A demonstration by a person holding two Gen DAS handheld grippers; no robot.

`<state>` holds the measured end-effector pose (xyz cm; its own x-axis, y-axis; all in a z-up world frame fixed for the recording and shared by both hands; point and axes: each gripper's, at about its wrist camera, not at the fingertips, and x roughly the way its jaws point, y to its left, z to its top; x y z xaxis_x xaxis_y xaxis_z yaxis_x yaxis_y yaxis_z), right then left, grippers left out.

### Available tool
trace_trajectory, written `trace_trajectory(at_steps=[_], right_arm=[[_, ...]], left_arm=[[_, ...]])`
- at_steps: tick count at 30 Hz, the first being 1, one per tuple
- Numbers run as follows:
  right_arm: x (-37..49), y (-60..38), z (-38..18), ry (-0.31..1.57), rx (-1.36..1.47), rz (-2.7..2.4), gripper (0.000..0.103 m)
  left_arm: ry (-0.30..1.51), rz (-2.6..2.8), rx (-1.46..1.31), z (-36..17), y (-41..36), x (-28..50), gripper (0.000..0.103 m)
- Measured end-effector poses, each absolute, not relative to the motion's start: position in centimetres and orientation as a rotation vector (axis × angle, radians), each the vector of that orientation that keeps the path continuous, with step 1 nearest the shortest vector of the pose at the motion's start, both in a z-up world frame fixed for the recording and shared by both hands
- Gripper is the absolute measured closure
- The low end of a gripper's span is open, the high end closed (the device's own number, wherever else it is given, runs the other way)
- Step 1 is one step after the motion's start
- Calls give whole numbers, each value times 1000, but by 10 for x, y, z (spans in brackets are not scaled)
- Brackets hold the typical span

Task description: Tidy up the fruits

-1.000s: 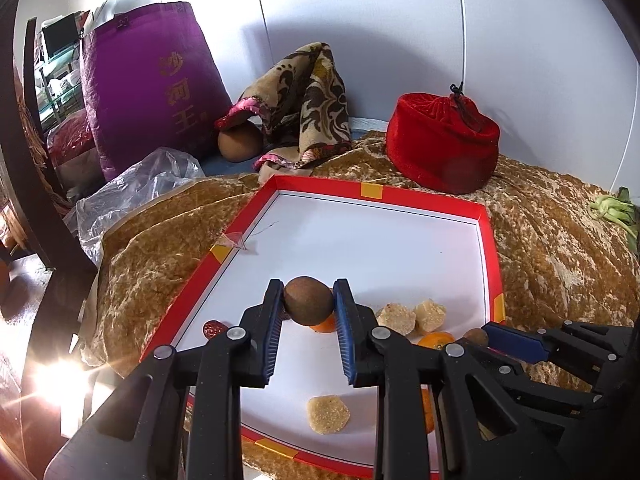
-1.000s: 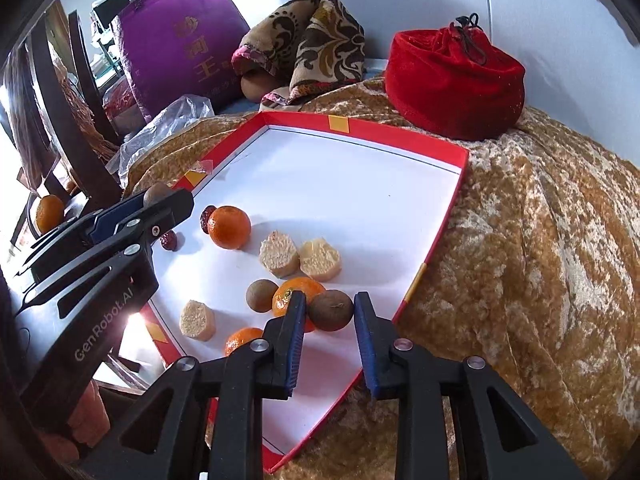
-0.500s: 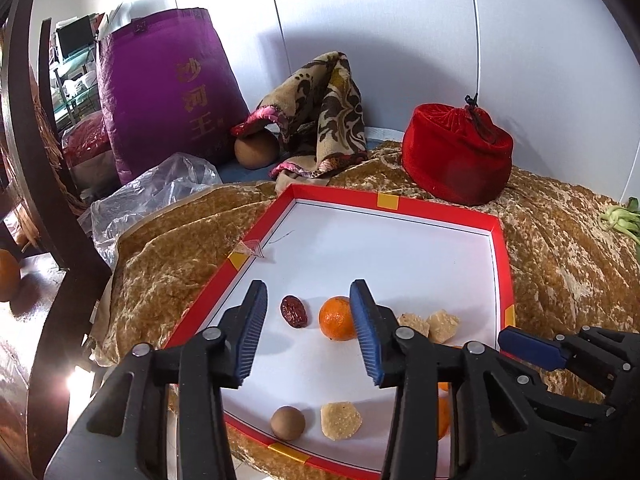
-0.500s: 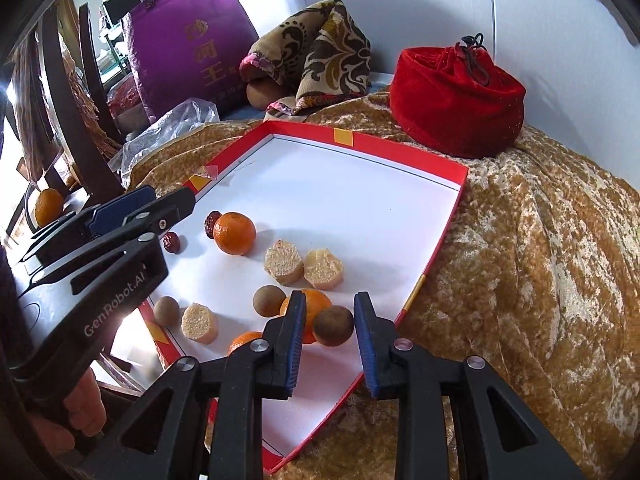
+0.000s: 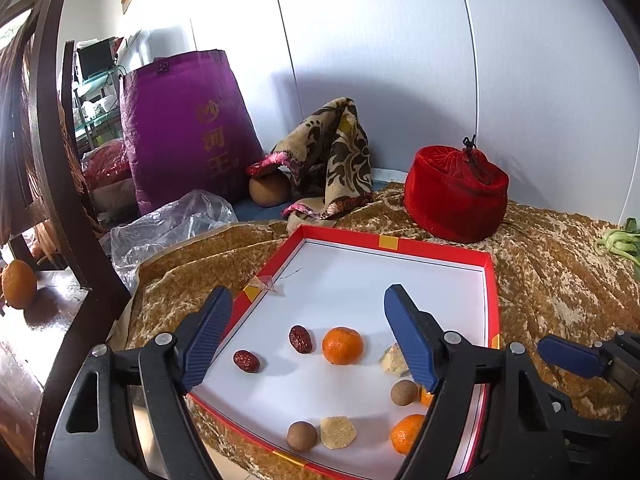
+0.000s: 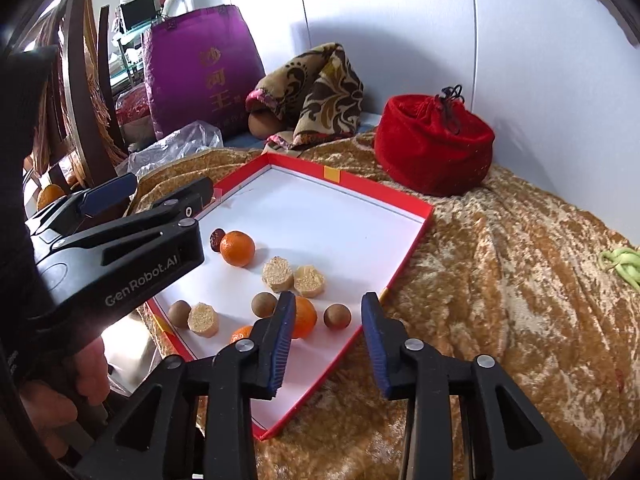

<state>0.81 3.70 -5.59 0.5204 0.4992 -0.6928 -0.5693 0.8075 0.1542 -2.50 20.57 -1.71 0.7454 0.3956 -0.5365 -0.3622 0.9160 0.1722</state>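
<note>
The round brown longan (image 6: 337,316) lies loose near the right edge of the red-rimmed white tray (image 6: 416,234), just beside a mandarin (image 6: 304,317), and the right claw (image 6: 326,344) hangs open and empty over it. A closing finger could nudge it, and it would likely roll into the neighbouring fruit. The left claw (image 5: 308,340) is also wide open and empty above the dates (image 5: 300,339) near the tray's left edge, and the soft, rumpled gold bedcover (image 6: 500,280) under the tray could let it tip.

Three tangerines (image 6: 237,248), three longans (image 6: 337,316), two dates (image 5: 300,339), three cakes (image 6: 309,280)

Gold crushed-velvet cloth (image 6: 500,264) covers surface; on it: red-rimmed white tray (image 6: 414,236), red velvet drawstring pouch (image 6: 434,148), green vegetable (image 6: 620,264) at right edge.
</note>
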Motion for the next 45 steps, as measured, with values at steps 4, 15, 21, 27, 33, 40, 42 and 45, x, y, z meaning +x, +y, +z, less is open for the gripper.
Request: trace_trajectory(at_steps=[4, 15, 21, 27, 33, 40, 42, 45], right_arm=[[1, 29, -46, 766, -89, 636, 60], [-20, 6, -31, 711, -75, 603, 54], [-35, -4, -25, 698, -56, 594, 54], [-58, -15, -18, 667, -39, 592, 50], [-86, -28, -6, 624, -17, 595, 50], [-128, -45, 16, 538, 25, 590, 42], [-140, -46, 22, 498, 17, 582, 39], [-156, -50, 27, 456, 21, 584, 34]], left_arm=[[582, 429, 77, -14, 200, -34, 19], [574, 441, 86, -8, 181, -65, 15], [621, 474, 79, -11, 178, -82, 14], [626, 492, 105, -10, 170, -110, 14], [623, 491, 90, 5, 167, -144, 14], [590, 493, 75, 34, 165, -184, 13], [580, 490, 76, 42, 164, -193, 13], [566, 496, 83, 51, 163, -203, 11]])
